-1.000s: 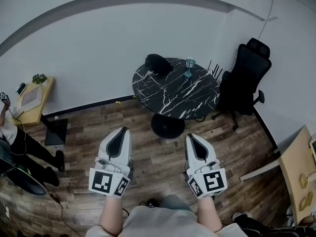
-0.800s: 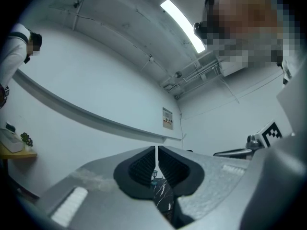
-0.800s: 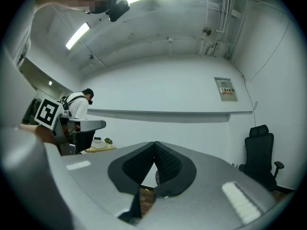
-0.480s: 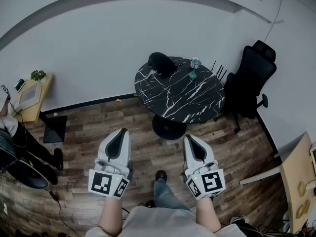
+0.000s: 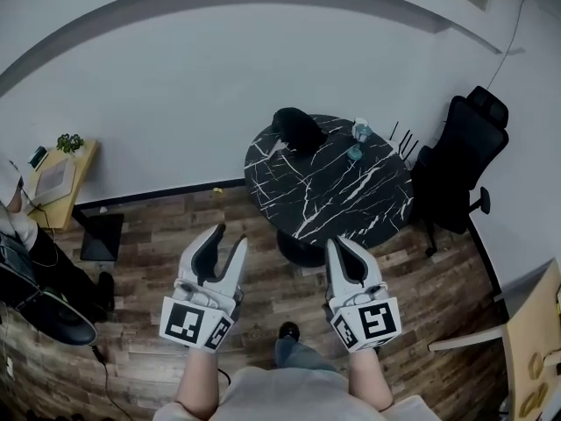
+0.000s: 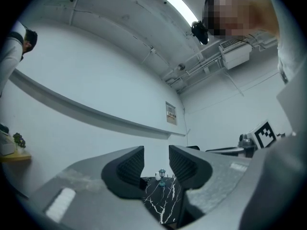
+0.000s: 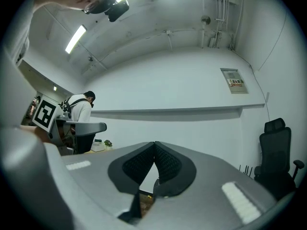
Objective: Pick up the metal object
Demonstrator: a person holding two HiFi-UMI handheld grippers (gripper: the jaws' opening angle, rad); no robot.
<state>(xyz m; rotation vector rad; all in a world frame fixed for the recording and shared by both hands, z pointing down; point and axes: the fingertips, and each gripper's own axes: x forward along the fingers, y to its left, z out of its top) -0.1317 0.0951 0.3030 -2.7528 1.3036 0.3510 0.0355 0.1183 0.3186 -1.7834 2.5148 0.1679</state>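
Metal object (image 5: 354, 153) stands near the far rim of the round marble table (image 5: 324, 191), which is closer than a second ago. Open wood floor (image 5: 158, 235) lies before the table, and a black chair (image 5: 465, 174) flanks its right. Left gripper (image 5: 231, 235) jaws have just parted, with nothing between them; right gripper (image 5: 337, 243) jaws stay together, empty.
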